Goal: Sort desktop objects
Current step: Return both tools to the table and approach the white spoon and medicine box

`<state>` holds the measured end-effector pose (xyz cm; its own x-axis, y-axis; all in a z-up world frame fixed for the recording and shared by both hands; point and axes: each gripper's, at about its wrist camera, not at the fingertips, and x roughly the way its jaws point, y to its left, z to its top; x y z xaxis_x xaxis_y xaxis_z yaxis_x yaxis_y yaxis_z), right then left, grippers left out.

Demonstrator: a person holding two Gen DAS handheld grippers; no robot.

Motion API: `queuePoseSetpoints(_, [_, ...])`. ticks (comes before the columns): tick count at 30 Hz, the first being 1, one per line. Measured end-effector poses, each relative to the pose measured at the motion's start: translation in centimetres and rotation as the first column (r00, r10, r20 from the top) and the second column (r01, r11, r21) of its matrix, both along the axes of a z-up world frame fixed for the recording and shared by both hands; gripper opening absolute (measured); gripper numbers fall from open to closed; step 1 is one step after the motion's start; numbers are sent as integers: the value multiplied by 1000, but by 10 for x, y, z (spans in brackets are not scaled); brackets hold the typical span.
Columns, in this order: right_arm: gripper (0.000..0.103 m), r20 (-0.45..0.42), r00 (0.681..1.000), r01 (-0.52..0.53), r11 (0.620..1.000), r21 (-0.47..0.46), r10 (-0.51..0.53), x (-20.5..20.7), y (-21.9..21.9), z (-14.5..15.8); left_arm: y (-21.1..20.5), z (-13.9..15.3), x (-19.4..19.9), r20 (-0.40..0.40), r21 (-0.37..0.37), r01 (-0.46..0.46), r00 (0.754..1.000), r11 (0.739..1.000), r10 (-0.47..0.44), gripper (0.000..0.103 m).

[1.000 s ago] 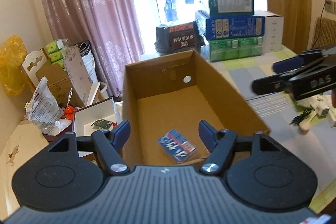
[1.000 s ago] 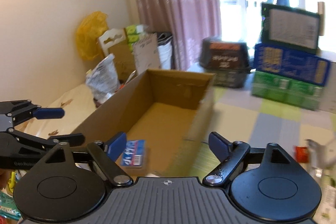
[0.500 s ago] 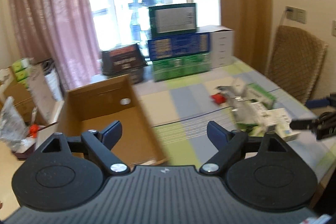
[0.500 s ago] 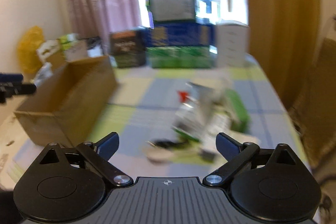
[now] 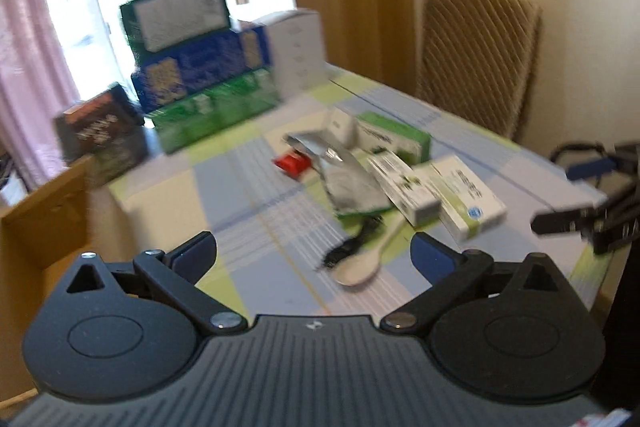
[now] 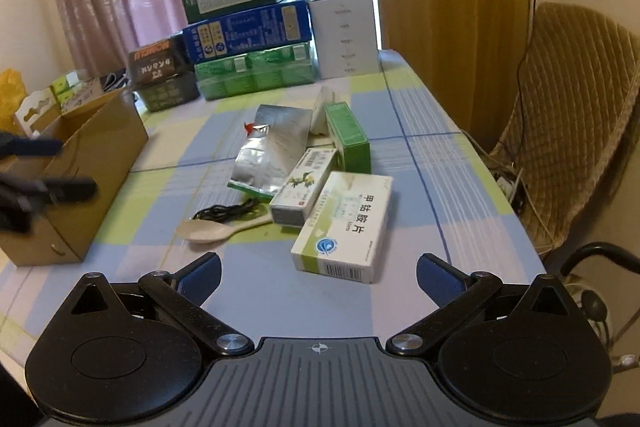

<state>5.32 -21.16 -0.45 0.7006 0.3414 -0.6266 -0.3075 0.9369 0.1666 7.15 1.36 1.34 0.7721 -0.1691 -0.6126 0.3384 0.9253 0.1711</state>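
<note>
A pile lies mid-table: a big white medicine box [image 6: 344,227], a smaller box with a plant print [image 6: 306,185], a green box [image 6: 347,135], a silver pouch [image 6: 272,151], a white spoon [image 6: 212,229], a black cable [image 6: 228,213] and a small red packet [image 6: 250,126]. My right gripper [image 6: 319,271] is open and empty, just short of the big white box. Also empty, my left gripper [image 5: 313,255] hangs open above the table near the spoon [image 5: 362,263], left of the pile. The open cardboard box [image 6: 80,167] stands at the table's left side.
Stacked cartons [image 6: 244,27], a white box [image 6: 344,35] and a dark basket [image 6: 160,75] line the table's far end. A wicker chair [image 6: 568,147] stands past the right edge. Each gripper shows in the other's view: the left gripper [image 6: 52,167] and the right gripper [image 5: 576,191].
Both grippers have swung right, away from the cardboard box and toward the pile of objects. Both stayed open and empty.
</note>
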Motion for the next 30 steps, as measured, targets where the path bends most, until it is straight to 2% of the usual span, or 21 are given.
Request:
queuePoseSetpoints(5, [101, -10, 1000, 24, 1000, -1, -24, 18, -2, -10, -9, -42, 25, -50, 38, 70, 996, 997, -68, 101])
queuePoseSetpoints(10, [101, -32, 999, 39, 999, -9, -40, 37, -1, -25, -16, -69, 40, -78, 74, 138, 988, 988, -133, 86])
queuePoseSetpoints(14, [101, -62, 997, 44, 999, -12, -45, 51, 3, -38, -23, -82, 53, -101, 94, 210, 974, 973, -201, 79])
queuePoseSetpoints(17, [101, -65, 997, 35, 999, -15, -36, 57, 6, -43, -25, -91, 63, -122, 94, 235, 967, 967, -223, 68])
queuePoseSetpoints(19, [99, -64, 998, 27, 1000, -17, -28, 61, 9, -45, -26, -97, 69, -146, 98, 248, 962, 964, -232, 55])
queuePoseSetpoints(20, [99, -63, 998, 24, 1000, -20, -25, 62, 11, -46, -27, -100, 71, -157, 102, 252, 959, 962, -235, 52])
queuePoseSetpoints(22, [94, -67, 998, 20, 1000, -22, -21, 66, 13, -48, -28, -104, 72, -169, 105, 263, 955, 959, -243, 46])
queuePoseSetpoints(25, [91, -75, 997, 20, 1000, -19, -22, 70, 15, -51, -28, -108, 72, -185, 98, 272, 950, 957, -251, 42])
queuePoseSetpoints(30, [89, -65, 998, 13, 999, -36, -15, 77, 22, -54, -29, -109, 73, -186, 91, 261, 952, 961, -241, 41])
